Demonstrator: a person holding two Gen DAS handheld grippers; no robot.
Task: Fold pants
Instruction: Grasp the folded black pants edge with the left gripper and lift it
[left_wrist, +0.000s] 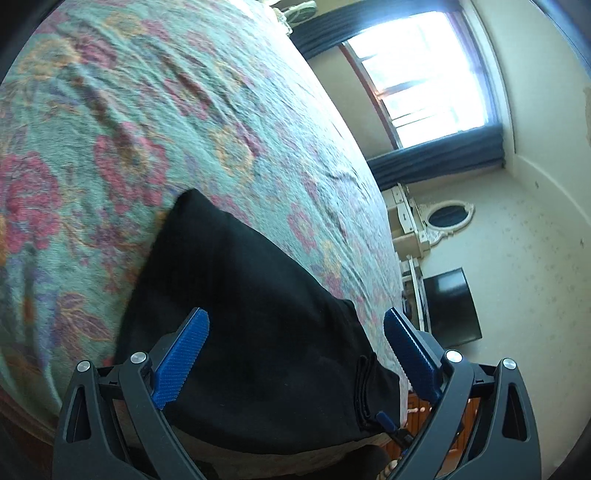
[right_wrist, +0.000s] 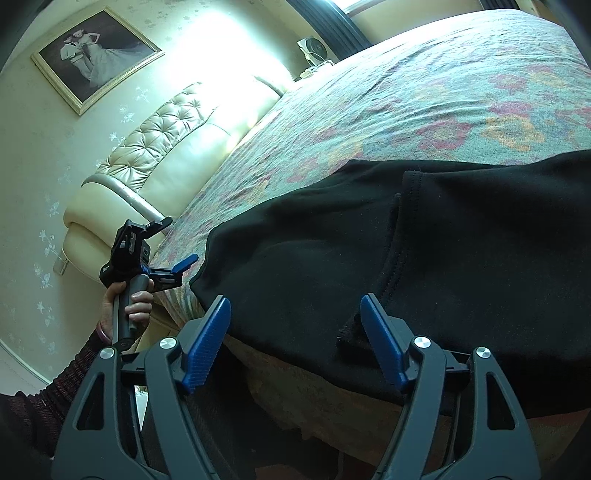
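Black pants (right_wrist: 369, 240) on floral bedspread (left_wrist: 147, 129), seemingly folded, left gripper (left_wrist: 295, 345) and right gripper (right_wrist: 295, 325) jaws spread wide, gripping nothing

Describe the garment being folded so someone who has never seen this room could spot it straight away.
Find the big bed with the teal floral bedspread and cream tufted headboard. At the bed's near edge, in front of both open grippers, lie the black pants, partly draped over the side. They are the only plain, dark thing on that patterned cover, with stitched hems showing.
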